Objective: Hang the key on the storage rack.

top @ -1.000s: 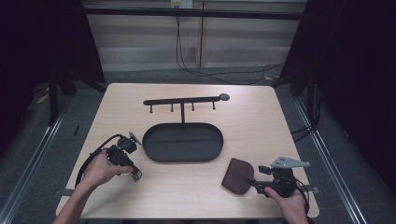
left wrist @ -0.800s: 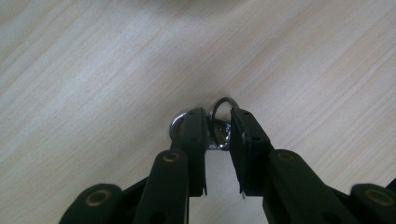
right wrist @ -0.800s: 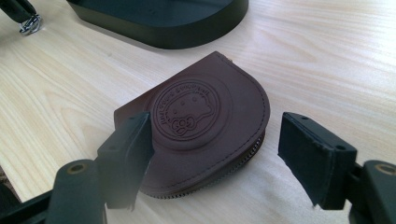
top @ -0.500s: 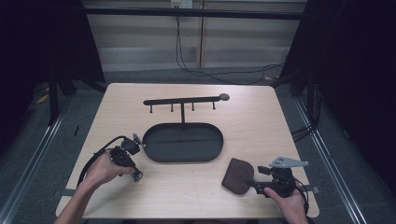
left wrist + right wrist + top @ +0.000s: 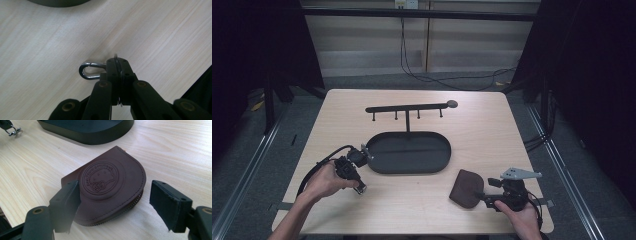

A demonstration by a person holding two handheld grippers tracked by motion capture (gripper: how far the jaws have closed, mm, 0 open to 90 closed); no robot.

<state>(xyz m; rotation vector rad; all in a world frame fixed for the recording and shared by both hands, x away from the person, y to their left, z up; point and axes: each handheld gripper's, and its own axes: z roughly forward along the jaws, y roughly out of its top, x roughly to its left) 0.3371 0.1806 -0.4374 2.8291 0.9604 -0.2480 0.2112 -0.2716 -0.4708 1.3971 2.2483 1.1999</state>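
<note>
My left gripper [image 5: 117, 66] is shut on a thin metal key ring [image 5: 115, 55]; its jaws have just been closing on it. A silver clasp [image 5: 87, 71] sticks out to the left of the pads, just above the wood. From above, that gripper [image 5: 360, 188] sits by the tray's left end. A brown leather coin pouch [image 5: 110, 185] with an embossed round emblem lies flat near the table's front right [image 5: 466, 187]. My right gripper [image 5: 116, 192] is open, one jaw on each side of the pouch; the right jaw stands clear of it.
A dark oval tray [image 5: 412, 150] sits mid-table, its wall also ahead of the pouch [image 5: 87, 130]. Behind it stands a black hook rack [image 5: 409, 108] with several pegs. The left gripper's tip [image 5: 12, 130] appears far off in the right gripper view.
My left hand has edged slightly right, toward the tray's left end. The right gripper and the pouch have stayed where they were.
</note>
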